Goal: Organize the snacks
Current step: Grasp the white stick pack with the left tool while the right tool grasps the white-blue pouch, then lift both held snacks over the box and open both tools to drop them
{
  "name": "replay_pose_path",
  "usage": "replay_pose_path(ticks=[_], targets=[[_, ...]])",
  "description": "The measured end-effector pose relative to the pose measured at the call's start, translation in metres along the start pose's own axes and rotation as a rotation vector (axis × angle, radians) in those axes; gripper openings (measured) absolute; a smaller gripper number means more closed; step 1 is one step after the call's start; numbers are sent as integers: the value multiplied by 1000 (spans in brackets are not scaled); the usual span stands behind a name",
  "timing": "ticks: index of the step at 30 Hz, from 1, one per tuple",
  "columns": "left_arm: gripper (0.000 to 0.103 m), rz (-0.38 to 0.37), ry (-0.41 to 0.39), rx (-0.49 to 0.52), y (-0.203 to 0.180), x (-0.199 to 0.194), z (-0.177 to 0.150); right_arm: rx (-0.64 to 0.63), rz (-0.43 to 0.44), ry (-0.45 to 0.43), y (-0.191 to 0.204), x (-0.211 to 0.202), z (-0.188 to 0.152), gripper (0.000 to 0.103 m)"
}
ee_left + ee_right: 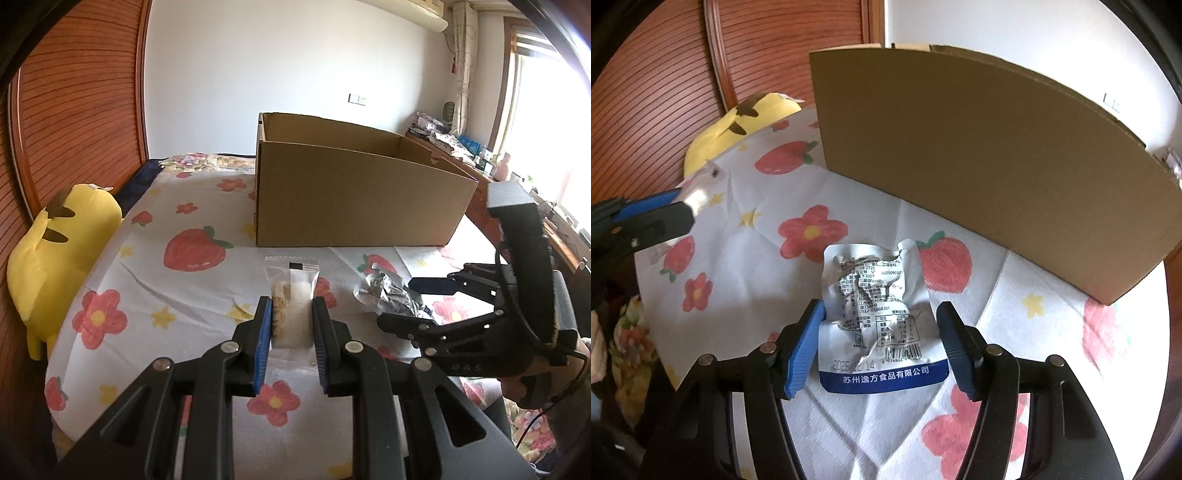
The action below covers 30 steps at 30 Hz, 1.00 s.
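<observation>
A white snack packet (291, 291) sticks out forward over the bed, with my left gripper (291, 307) shut on its sides. A crumpled silver pouch (879, 310) with a blue bottom band lies flat on the flowered sheet (746, 258). My right gripper (881, 308) straddles this pouch, its blue pads meeting the two side edges. In the left wrist view the right gripper (397, 301) sits low at the right around the silver pouch (388, 295). An open brown cardboard box (351, 199) stands just behind both snacks; what it holds is hidden.
A yellow plush toy (55, 258) lies at the bed's left edge against the wooden headboard (74, 110). The cardboard box wall (979, 166) rises close behind the pouch. A cluttered desk (461, 147) stands under the window at the far right. The left gripper (681, 205) shows at the left.
</observation>
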<state>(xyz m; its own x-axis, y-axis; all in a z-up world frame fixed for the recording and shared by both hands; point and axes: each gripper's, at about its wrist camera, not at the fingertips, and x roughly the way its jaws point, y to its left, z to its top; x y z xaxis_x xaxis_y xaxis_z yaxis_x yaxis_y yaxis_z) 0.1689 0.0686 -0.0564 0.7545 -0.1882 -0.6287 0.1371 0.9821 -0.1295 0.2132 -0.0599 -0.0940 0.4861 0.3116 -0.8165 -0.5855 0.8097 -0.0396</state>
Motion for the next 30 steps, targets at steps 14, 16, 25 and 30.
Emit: replay_pose_path(ticks=[14, 16, 25, 30], targets=[[19, -18, -9, 28, -19, 8, 7, 20, -20, -75, -13, -44, -13, 64], [19, -22, -18, 37, -23, 8, 11, 28, -23, -91, -17, -52, -15, 64], [19, -47, -83, 87, -39, 6, 43, 56, -54, -173, -40, -86, -9, 64], [19, -56, -128, 132, -51, 10, 74, 53, -71, -228, -50, -104, 7, 64]])
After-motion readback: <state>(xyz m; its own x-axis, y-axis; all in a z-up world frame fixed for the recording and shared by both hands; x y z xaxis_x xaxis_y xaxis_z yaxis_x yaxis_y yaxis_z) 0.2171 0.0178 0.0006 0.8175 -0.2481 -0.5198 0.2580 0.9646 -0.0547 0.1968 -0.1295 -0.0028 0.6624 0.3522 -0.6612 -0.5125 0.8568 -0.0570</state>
